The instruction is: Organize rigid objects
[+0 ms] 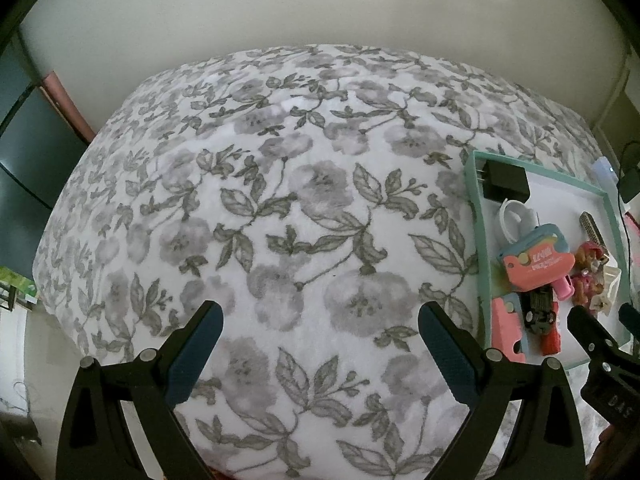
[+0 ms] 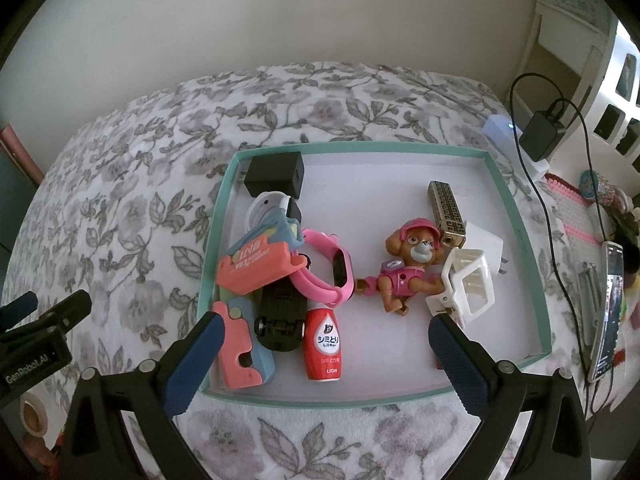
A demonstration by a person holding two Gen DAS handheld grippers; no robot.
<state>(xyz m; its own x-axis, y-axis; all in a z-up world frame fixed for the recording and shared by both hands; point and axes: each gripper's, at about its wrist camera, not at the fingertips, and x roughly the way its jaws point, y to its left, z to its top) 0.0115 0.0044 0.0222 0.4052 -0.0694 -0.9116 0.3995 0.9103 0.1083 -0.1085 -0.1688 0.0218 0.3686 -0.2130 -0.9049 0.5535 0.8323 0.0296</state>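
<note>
We have both tools spread wide and holding nothing: the right tool (image 2: 324,344) hangs over the near edge of the tray (image 2: 516,216), the left tool (image 1: 320,336) over bare blanket (image 1: 280,184) on the bed, left of the tray. All the rigid things lie inside the tray: a black charger (image 2: 274,174) in the far left corner, a heap on the left with a coral clip (image 2: 256,266), a pink watch (image 2: 328,272), a black toy car (image 2: 280,320) and a red bottle (image 2: 322,346), and on the right a pup figure (image 2: 404,268), a white clip (image 2: 464,284) and a gold case (image 2: 446,212). We judge the next pick should be the bottle, which lies nearest between the right tool's fingers. Come straight down, pinch across its narrow body, and keep the left finger off the car touching it.
</note>
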